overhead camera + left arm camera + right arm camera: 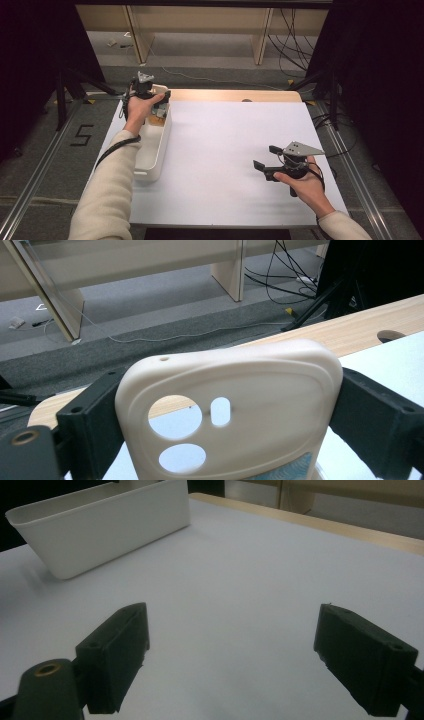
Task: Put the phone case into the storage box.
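A cream phone case (240, 405) with camera cut-outs stands upright between the jaws of my left gripper (161, 96), and both pads press on its sides. That gripper hovers over the far end of a white bin (161, 145) at the table's left. In the right gripper view the same bin (110, 530) lies far off to the upper left. My right gripper (267, 157) sits low over the white table top (225, 130) at the near right. Its jaws stand wide apart with nothing between them (230, 630).
A few small items (157, 118) lie in the bin's far end, partly hidden by the hand. A wooden strip (235, 95) with a round hole runs along the table's far edge. Beyond it are grey floor, cables and wooden legs.
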A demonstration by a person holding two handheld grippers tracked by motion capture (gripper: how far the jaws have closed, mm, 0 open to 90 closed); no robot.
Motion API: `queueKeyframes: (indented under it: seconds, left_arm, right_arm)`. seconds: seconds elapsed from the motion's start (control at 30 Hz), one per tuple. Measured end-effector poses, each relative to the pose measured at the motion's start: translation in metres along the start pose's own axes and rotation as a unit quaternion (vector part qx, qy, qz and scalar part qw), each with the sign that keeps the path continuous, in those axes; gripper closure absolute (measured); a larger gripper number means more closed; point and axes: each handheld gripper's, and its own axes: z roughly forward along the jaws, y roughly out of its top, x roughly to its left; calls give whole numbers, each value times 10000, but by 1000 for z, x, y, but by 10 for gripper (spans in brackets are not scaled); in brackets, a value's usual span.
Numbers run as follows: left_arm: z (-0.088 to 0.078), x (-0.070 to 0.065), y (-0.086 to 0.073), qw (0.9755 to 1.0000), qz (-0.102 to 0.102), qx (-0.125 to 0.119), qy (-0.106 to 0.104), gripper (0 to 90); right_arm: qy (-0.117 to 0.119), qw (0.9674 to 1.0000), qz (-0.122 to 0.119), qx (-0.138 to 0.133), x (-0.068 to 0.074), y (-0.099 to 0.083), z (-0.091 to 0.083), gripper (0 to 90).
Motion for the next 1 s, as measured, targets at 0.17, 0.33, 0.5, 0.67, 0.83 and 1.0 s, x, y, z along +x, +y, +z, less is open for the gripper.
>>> queueKeyframes:
  seconds: [0.17, 0.33, 0.5, 0.67, 0.83, 1.0]
  left_arm:
    - [1, -1, 2, 10000, -27, 3, 4, 76]
    - [2, -3, 4, 10000, -1, 6, 44, 41]
    - [2, -3, 5, 10000, 28, -25, 89, 9]
    - [0, -4, 9, 9999, 53, -87, 135, 0]
    - [-2, -6, 14, 9998, 88, -166, 112, 0]
    - [-5, -7, 17, 9996, 104, -218, 131, 0]
  right_arm:
    - [-6, 10000, 0, -4, 0, 0, 0, 155]
    - [-2, 10000, 2, 0, 0, 0, 0, 155]
    - [-2, 10000, -2, 3, 0, 0, 0, 155]
    - [2, 10000, -7, 10, 0, 0, 0, 155]
    - [-3, 10000, -9, 9, 0, 0, 0, 155]
    - [7, 10000, -17, -4, 0, 0, 0, 155]
